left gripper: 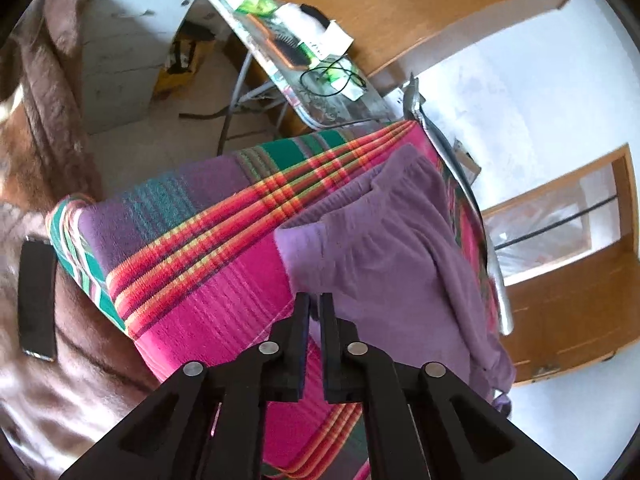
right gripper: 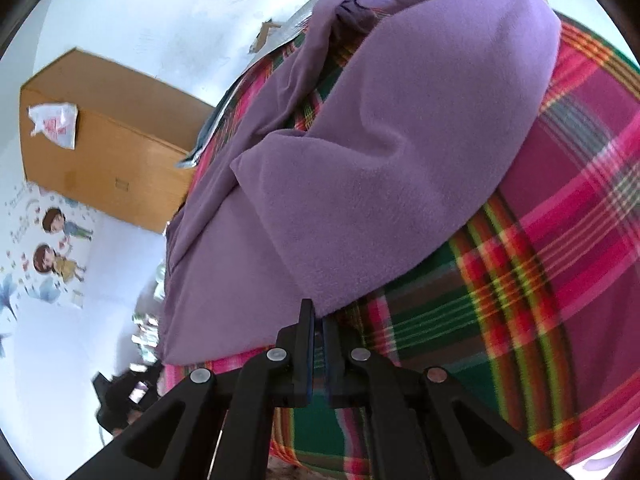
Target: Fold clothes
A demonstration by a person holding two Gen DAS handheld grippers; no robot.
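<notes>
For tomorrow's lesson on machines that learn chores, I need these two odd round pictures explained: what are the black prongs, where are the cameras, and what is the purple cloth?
No robot here: a person holds a two-fingered gripper in each hand, each carrying a wide-angle camera looking along its fingers. One picture is from the left gripper, the other from the right gripper. A purple garment lies on a bright plaid blanket, waiting to be folded. Both grippers are almost closed at the garment's edge; whether they pinch it cannot be told.

L tool (left gripper: 315, 306) – jaws nearly shut, tilted down | R tool (right gripper: 316, 314) – same
</notes>
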